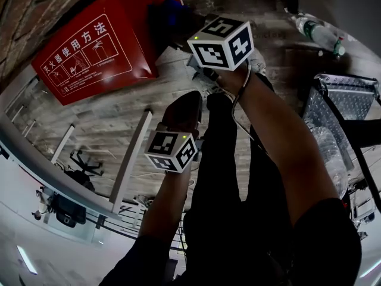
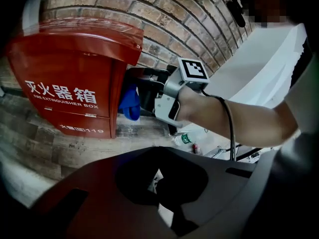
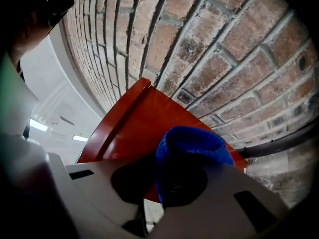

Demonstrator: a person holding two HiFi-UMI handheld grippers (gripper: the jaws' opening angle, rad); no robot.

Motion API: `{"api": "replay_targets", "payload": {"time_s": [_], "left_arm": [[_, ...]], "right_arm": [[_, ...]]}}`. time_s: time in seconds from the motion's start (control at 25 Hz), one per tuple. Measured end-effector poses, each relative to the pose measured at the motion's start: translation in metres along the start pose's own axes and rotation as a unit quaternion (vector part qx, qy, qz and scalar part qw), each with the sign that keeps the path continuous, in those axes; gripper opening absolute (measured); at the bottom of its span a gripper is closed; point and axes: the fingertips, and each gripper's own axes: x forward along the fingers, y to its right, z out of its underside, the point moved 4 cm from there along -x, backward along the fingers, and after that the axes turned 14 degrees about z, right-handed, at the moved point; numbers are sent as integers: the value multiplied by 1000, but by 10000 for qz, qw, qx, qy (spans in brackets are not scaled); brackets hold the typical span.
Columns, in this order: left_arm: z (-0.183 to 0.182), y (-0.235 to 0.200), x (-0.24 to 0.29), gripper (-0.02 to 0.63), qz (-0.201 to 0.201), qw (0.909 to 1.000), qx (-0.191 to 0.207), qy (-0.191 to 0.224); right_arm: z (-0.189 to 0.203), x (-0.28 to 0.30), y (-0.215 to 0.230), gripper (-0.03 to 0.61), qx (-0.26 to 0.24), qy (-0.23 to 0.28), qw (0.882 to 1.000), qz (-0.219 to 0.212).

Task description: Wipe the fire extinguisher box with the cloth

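The red fire extinguisher box [image 1: 95, 40] stands against the brick wall, with white characters on its lid. In the left gripper view its front [image 2: 65, 78] reads as a fire extinguisher box. My right gripper [image 1: 175, 31] is shut on a folded blue cloth [image 1: 169, 14] and holds it against the box's right side. The right gripper view shows the cloth [image 3: 192, 143] bunched between the jaws of that gripper [image 3: 184, 183], touching the red panel [image 3: 139, 128]. My left gripper [image 1: 184, 103] hangs lower over the floor, shut and empty, well away from the box.
A brick wall [image 3: 224, 49] rises behind the box. A plastic bottle [image 1: 318, 34] lies on the wooden floor to the right. A metal tread-plate cart [image 1: 345, 100] with another bottle [image 1: 330, 154] stands at far right. A white bar [image 1: 128, 162] crosses the floor at lower left.
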Motion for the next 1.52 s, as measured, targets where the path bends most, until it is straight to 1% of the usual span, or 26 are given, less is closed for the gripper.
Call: {"api": "replay_targets", "payload": {"time_s": [0.08, 0.12, 0.16, 0.24, 0.32, 0.44, 0.52, 0.6, 0.64, 0.68, 0.8, 0.92, 1.0, 1.16, 1.32, 1.4, 1.48, 1.52], "left_arm": [[2, -3, 0, -5, 0, 10000, -26, -23], [2, -5, 0, -5, -1, 10000, -31, -31], [2, -8, 0, -5, -7, 10000, -30, -34], [-2, -11, -1, -5, -20, 10000, -8, -29], [-8, -12, -1, -5, -7, 10000, 41, -28], [-16, -13, -4, -5, 12, 9999, 101, -33], [-20, -15, -7, -5, 1, 9999, 139, -71], [-23, -18, -9, -5, -5, 9997, 202, -118], [-24, -19, -9, -5, -17, 9997, 223, -126], [-25, -21, -10, -5, -39, 9997, 219, -121], [-24, -29, -11, -5, -121, 9998, 121, -97], [-21, -37, -11, -5, -183, 9998, 6, -68], [-20, -40, -11, -5, -213, 9998, -22, -45], [-17, -39, -7, -5, -196, 9998, 2, -51], [-11, -33, -3, -5, -168, 9998, -32, -45], [-8, -30, 1, -5, -146, 9999, -73, -42], [-4, -29, 4, -5, -136, 9998, -103, -48], [-2, -29, 6, -5, -141, 9998, -110, -50]], "right_arm": [[-7, 4, 4, 41, -320, -88, 9994, -110], [-10, 6, 8, 41, -443, -100, 9989, -99], [-15, 7, 12, 41, -465, -78, 9989, -58], [-28, 13, 19, 41, -258, 75, 9996, -31], [-48, 18, 25, 41, 39, 357, 9994, 13], [-73, 27, 38, 41, 489, 724, 9960, 201], [-79, 37, 48, 41, 843, 820, 9927, 267], [-78, 44, 53, 41, 1197, 866, 9887, 243], [-76, 45, 54, 41, 1294, 888, 9873, 241], [-73, 44, 53, 41, 1291, 902, 9872, 269], [-59, 34, 44, 41, 1019, 886, 9903, 330], [-45, 26, 40, 41, 1296, 815, 9882, -25], [-34, 22, 37, 41, 1301, 635, 9891, -274], [-10, 14, 29, 41, 1106, 160, 9895, -920], [13, 3, 16, 41, 520, -368, 9880, -1409], [25, -4, 4, 41, -13, -681, 9831, -1700], [40, -11, -8, 41, -806, -1058, 9719, -1940], [47, -13, -12, 41, -1214, -1216, 9649, -1985]]}}
